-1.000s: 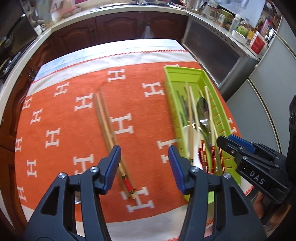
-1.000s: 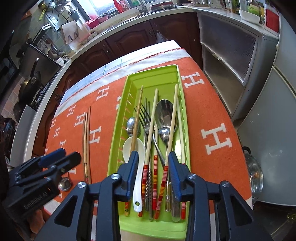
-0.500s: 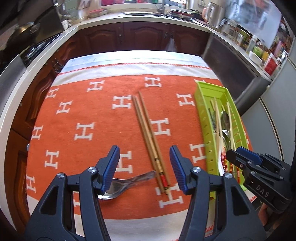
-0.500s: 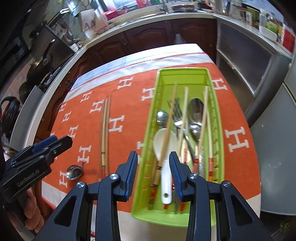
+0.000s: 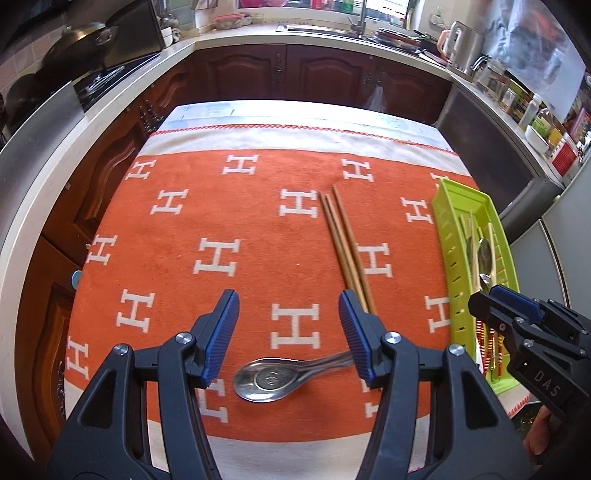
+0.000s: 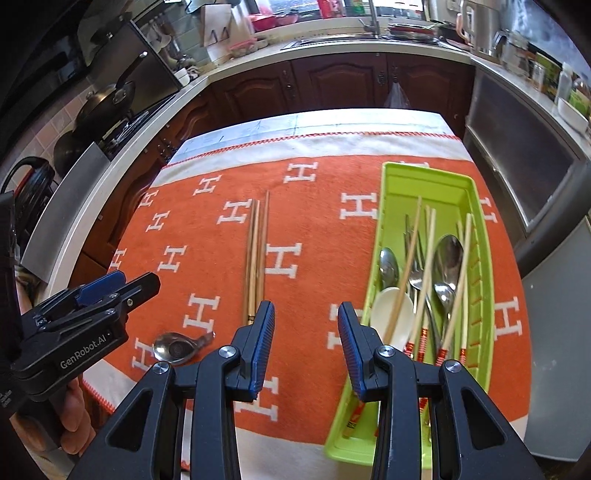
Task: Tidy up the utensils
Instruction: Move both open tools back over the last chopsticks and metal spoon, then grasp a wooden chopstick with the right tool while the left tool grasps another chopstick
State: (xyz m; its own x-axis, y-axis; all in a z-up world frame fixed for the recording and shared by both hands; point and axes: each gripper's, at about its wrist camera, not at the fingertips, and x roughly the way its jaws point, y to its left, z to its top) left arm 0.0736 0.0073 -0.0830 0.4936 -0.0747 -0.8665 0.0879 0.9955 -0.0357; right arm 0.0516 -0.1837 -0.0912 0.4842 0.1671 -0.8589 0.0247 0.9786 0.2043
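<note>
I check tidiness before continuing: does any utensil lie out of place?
Yes. A metal spoon and brown chopsticks lie loose on the orange cloth, outside the green tray holding the other utensils.

An orange cloth [image 5: 229, 206] patterned with white H letters is spread over the table, its white border edged with red stitching. Dark wooden cabinets [image 5: 321, 74] are seen behind it beneath a pale countertop [image 5: 229, 35]. A sink tap [image 6: 373, 16] is set at the back. A wok [image 5: 85, 33] is placed on the stove at the left, and a kettle [image 5: 458, 42] at the right.
</note>
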